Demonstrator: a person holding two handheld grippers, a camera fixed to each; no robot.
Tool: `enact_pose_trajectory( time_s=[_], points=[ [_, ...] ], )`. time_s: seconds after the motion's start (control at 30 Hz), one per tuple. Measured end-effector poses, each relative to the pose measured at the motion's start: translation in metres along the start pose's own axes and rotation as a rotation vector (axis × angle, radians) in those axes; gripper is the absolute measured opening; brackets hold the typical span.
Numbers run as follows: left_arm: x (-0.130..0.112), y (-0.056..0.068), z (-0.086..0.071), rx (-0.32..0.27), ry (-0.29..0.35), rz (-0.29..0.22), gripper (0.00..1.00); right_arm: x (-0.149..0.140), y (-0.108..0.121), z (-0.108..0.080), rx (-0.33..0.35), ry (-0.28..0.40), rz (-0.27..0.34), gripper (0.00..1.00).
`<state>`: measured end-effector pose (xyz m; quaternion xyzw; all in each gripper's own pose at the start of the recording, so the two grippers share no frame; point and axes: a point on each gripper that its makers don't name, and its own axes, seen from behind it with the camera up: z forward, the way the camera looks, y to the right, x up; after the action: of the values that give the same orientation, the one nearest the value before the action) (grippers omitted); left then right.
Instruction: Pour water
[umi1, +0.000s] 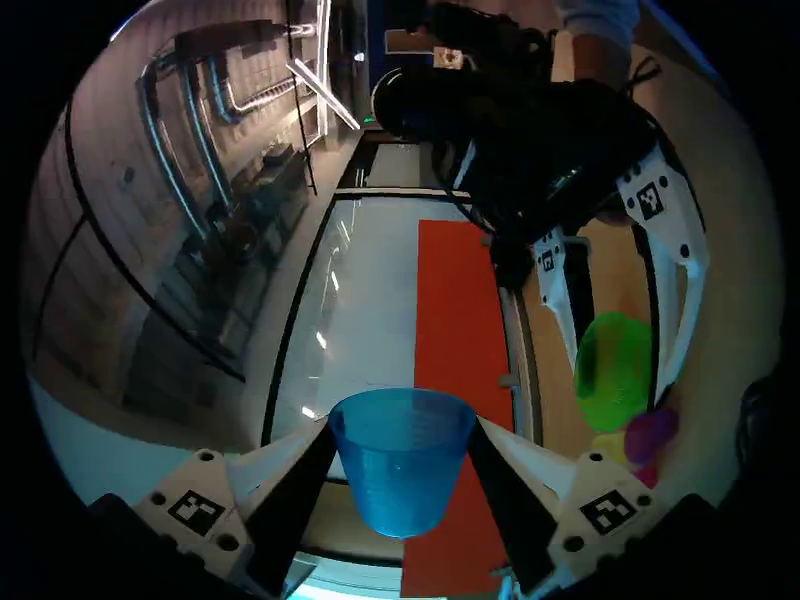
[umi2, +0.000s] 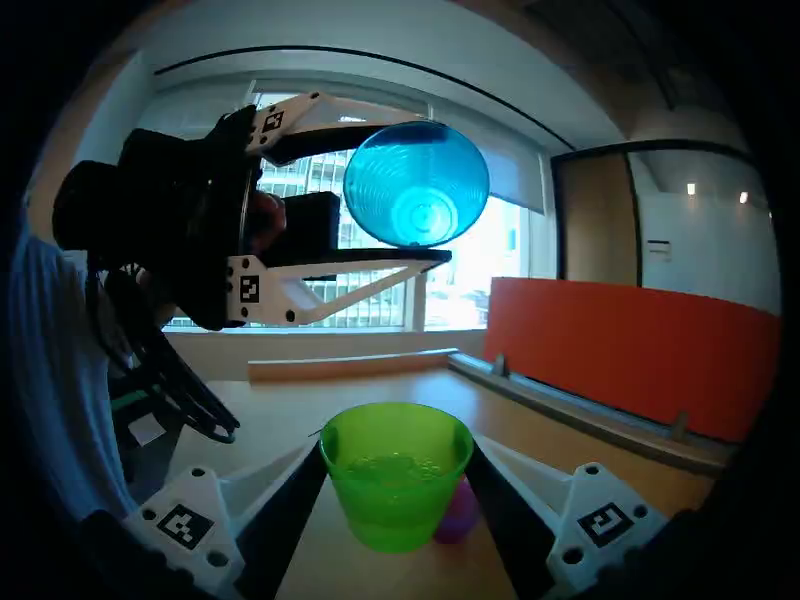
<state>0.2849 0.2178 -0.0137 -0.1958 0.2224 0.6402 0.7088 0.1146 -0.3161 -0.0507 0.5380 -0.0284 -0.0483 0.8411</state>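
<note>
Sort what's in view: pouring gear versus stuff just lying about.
Job: blue cup, tipped in the left tool; green cup with liquid, in the right tool.
Lying about: purple cup behind the green one; orange divider.

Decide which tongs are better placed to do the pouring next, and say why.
Left. The left tongs hold the blue cup raised, tipped mouth-first toward the green cup, which the right tongs hold upright and low, water already inside.

We find open air between the blue cup (umi2: 416, 184) and the green cup (umi2: 396, 472) below it; a purple object (umi2: 461, 512) crowds the latter's right, an orange partition (umi2: 640, 350) beyond.
</note>
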Motion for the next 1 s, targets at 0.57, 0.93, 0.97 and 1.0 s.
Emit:
enact_pose_trajectory(
  time_s=[0.57,0.93,0.97,1.0],
  points=[
    [-0.02,0.008,0.009,-0.032,-0.023,-0.521,0.88,0.006,0.004,-0.004,-0.013,0.017,-0.005,0.91],
    [-0.022,0.004,0.006,-0.046,0.003,-0.831,0.87,0.011,0.008,-0.006,-0.027,0.032,-0.01,0.91],
    [-0.022,0.004,0.006,-0.047,0.007,-0.86,0.87,0.011,0.008,-0.007,-0.028,0.034,-0.01,0.91],
    [-0.022,0.004,0.006,-0.048,0.01,-0.885,0.87,0.012,0.008,-0.007,-0.028,0.035,-0.01,0.91]
  ],
)
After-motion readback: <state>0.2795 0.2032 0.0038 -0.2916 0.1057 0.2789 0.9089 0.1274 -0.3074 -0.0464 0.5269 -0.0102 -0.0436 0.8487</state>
